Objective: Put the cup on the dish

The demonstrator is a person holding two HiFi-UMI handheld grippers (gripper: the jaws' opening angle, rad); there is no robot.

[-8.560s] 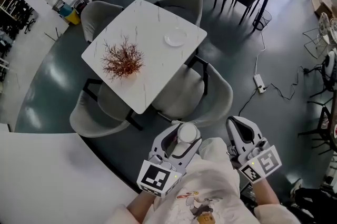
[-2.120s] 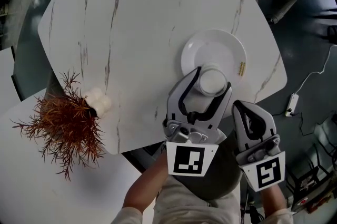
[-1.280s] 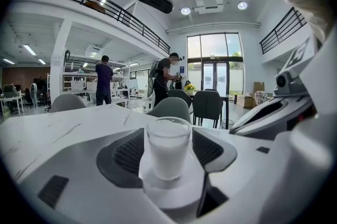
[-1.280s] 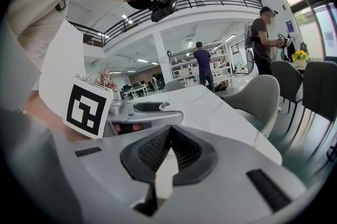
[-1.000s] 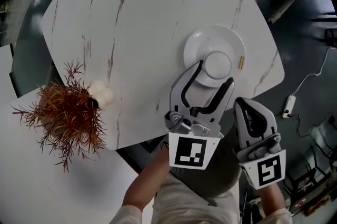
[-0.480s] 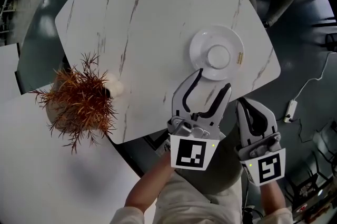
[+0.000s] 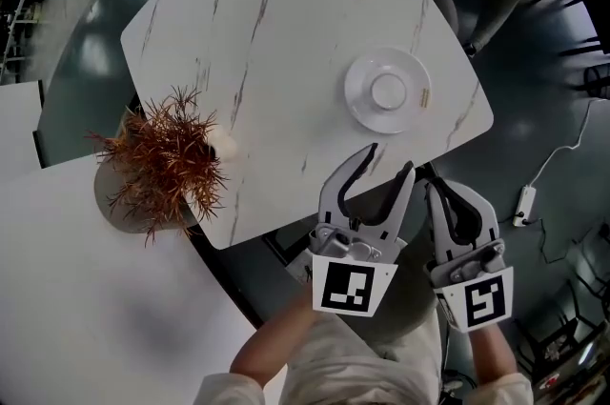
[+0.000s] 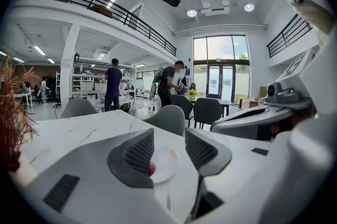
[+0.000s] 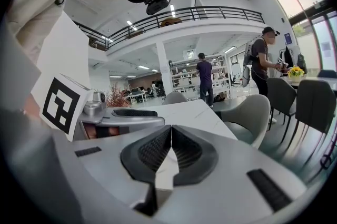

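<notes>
since the cup [image 7: 388, 91] sits right in the middle of the dish [image 7: 360, 77] on the table [image 7: 286, 22], the job looks done. the left gripper [image 7: 389, 159] hangs by the table edge, well apart from the cup, and its jaws are closing on nothing. the right gripper [image 7: 444, 193] is pinched tight and empty; i think it is not needed. i see no words, only black and white squares on the marker cubes [image 7: 355, 287]. a tiny yellow mark on the dish is too small to read.
</notes>
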